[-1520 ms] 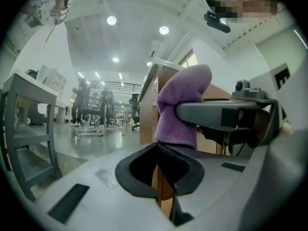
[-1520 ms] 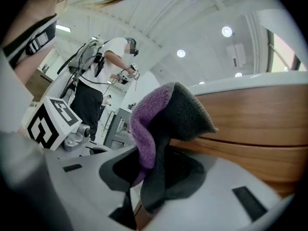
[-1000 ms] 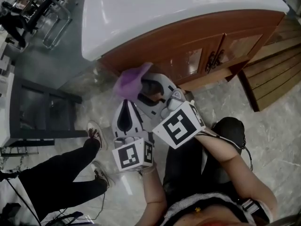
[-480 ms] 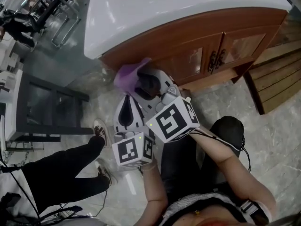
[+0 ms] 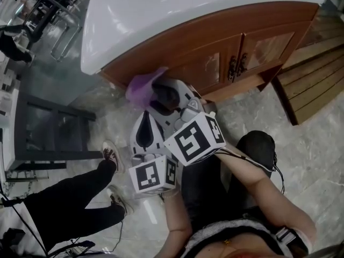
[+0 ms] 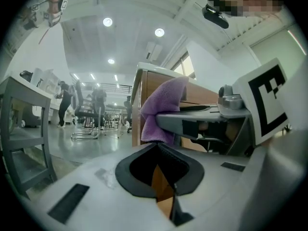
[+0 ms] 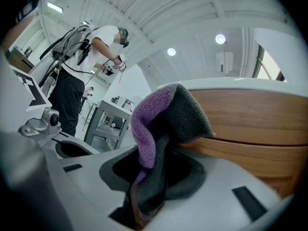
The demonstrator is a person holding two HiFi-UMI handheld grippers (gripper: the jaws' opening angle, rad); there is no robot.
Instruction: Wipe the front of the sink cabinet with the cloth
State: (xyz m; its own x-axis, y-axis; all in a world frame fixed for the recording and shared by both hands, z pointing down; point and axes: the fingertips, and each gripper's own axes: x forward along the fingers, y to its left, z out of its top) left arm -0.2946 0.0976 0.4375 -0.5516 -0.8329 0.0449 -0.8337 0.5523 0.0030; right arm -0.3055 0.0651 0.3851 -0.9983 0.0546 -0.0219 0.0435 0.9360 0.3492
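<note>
Cloth (image 5: pixel 141 87), clamped in right gripper (image 5: pixel 163 97), lies against sink cabinet front (image 5: pixel 215 52); left gripper (image 6: pixel 166 189) jaws together, empty.

Bunched purple cloth (image 5: pixel 141 86) presses against the brown wooden sink cabinet (image 5: pixel 215 43) front.

Large indoor test hall or lab, not a home: free-standing sink cabinet (image 5: pixel 215 52) on polished floor (image 5: pixel 301 128), grey metal rack (image 5: pixel 45 125), recessed ceiling lights (image 6: pixel 160 32), office chairs (image 6: pixel 85 114), another person (image 7: pixel 82 76) wearing recording gear.
</note>
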